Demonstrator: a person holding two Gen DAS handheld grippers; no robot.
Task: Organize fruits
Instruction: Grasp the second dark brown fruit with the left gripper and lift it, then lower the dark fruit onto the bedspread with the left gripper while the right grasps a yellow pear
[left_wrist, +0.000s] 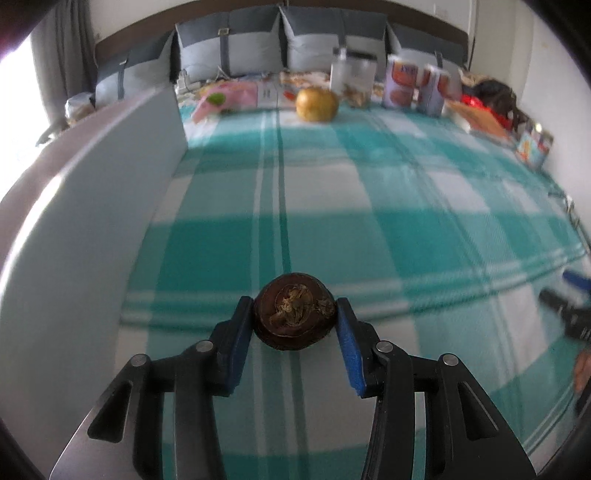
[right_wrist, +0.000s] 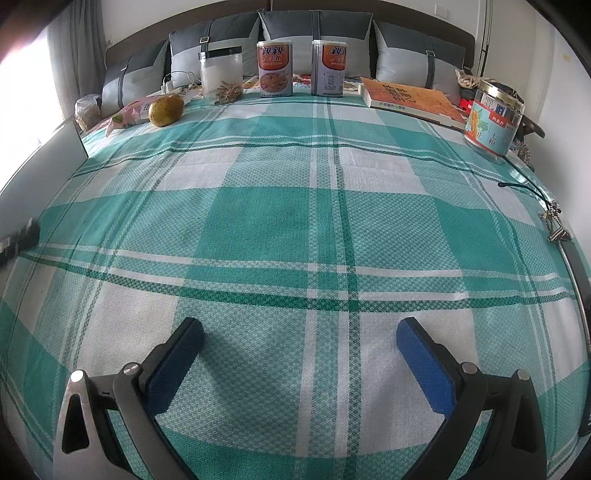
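A bed covered with a teal and white checked blanket (right_wrist: 295, 221) holds two fruits: one dark brown round fruit (left_wrist: 294, 315) and one yellow-brown round fruit (right_wrist: 166, 109). The left claw (left_wrist: 294, 321) is held low over the near middle of the blanket, pointing toward the headboard, its two blue-padded fingers pinching the dark brown fruit from the left and right sides, the dried stem end facing the camera. The yellow-brown fruit lies at the far left of the blanket, well apart from both claws, touching a pink packet (right_wrist: 129, 112). The right claw (right_wrist: 300, 341) hovers over the near blanket with fingers spread wide and nothing between them. Along the far edge stand one clear container (right_wrist: 221, 75) and two tall cans (right_wrist: 275, 68); one orange book (right_wrist: 410, 98) and one lidded jar (right_wrist: 493, 116) sit at the far right.
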